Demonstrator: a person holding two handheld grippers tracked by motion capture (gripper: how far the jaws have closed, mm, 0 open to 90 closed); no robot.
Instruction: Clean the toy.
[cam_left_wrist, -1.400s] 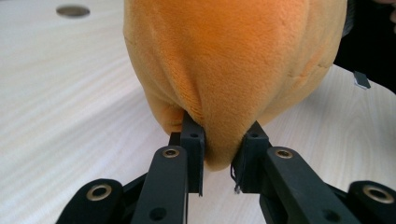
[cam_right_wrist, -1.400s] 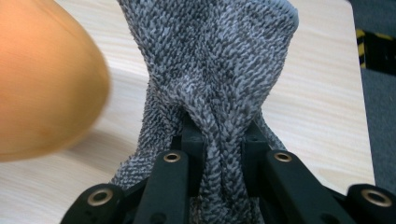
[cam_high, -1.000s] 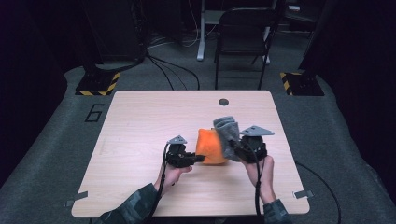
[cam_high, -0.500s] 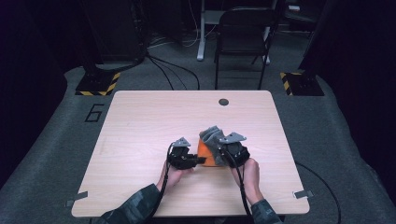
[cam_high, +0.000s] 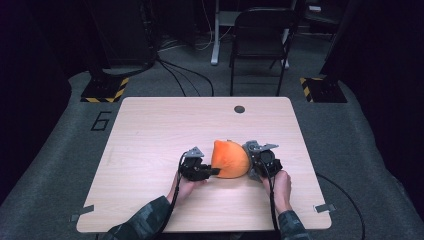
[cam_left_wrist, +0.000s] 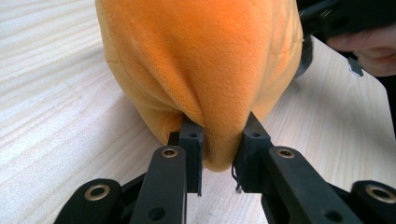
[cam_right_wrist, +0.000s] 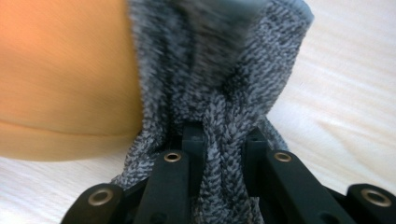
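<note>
An orange fleece piece (cam_high: 229, 159) lies as a rounded mound on the wooden table (cam_high: 150, 130), between my two grippers. The left gripper (cam_high: 212, 171) is at its left edge. In the left gripper view that gripper (cam_left_wrist: 219, 151) is shut on a fold of the orange fleece (cam_left_wrist: 201, 60). The right gripper (cam_high: 251, 162) is low at the mound's right side. In the right gripper view it (cam_right_wrist: 223, 140) is shut on a bunch of grey knit fabric (cam_right_wrist: 219, 70), which adjoins the orange fleece (cam_right_wrist: 60, 74). Whether the grey and orange are one garment I cannot tell.
A small dark round spot (cam_high: 239, 109) sits near the table's far edge. Beyond the table stand a folding chair (cam_high: 260, 35) and two yellow-and-black striped bases (cam_high: 105, 90) (cam_high: 320, 87) on the floor. Bare tabletop stretches to the left and far side.
The right hand has come down to the table with the grey knit, which earlier stood above the orange. The orange mound now shows rounder and fuller. The left hand has stayed put.
</note>
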